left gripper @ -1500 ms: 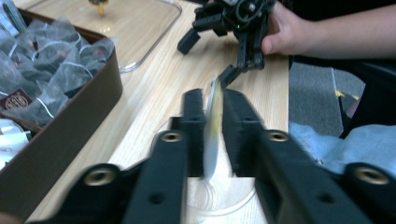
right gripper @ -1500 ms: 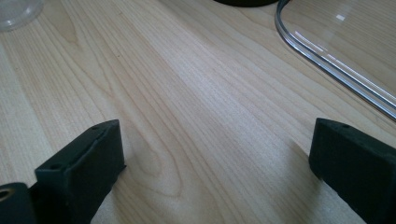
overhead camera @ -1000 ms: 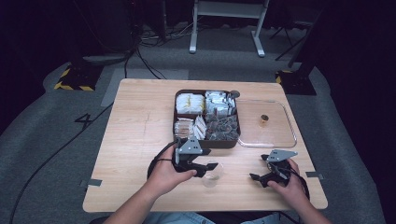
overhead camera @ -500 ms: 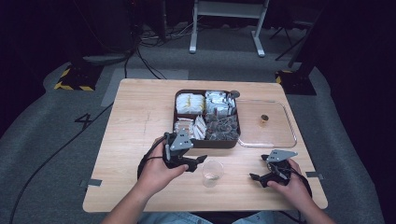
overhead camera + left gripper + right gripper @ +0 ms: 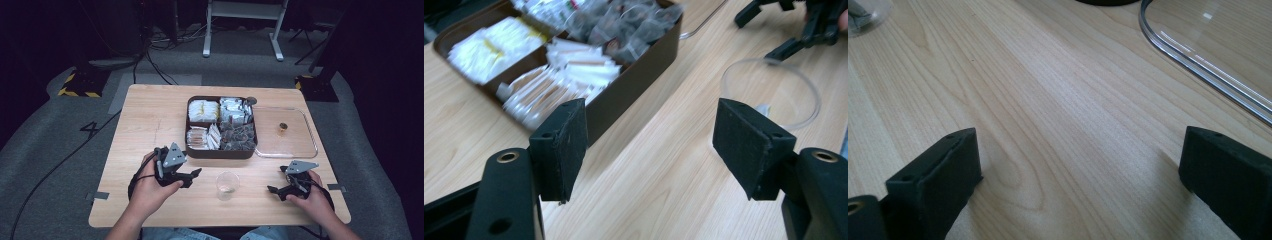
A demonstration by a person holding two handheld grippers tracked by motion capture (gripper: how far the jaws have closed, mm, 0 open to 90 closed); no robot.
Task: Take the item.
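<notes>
I've got the clear cup (image 5: 226,184) standing upright on the wooden table (image 5: 150,120), just in front of the brown compartment box (image 5: 221,150), which I'll use as my landmark, and there's something small and pale lying in the cup's bottom, too small for me to name. Neither tool touches it. My left gripper (image 5: 195,174) hangs in front of the box's near left corner, just left of the cup, jaws spread wide with nothing between them; through the left gripper view I see the cup (image 5: 770,98) sitting beyond the far jaw and the box (image 5: 634,95) running off ahead with its wrapped packets (image 5: 569,80), a bit blurred. My right gripper (image 5: 272,190) sits well out from the box's near right corner, on the other side of the cup, jaws also held far apart over bare wood, gripping nothing. In the right gripper view the rim of the clear lid (image 5: 1198,55) curves past at upper right; that lid (image 5: 285,150) lies flat against the box's right side, with a small brown object (image 5: 283,128) resting on it.
</notes>
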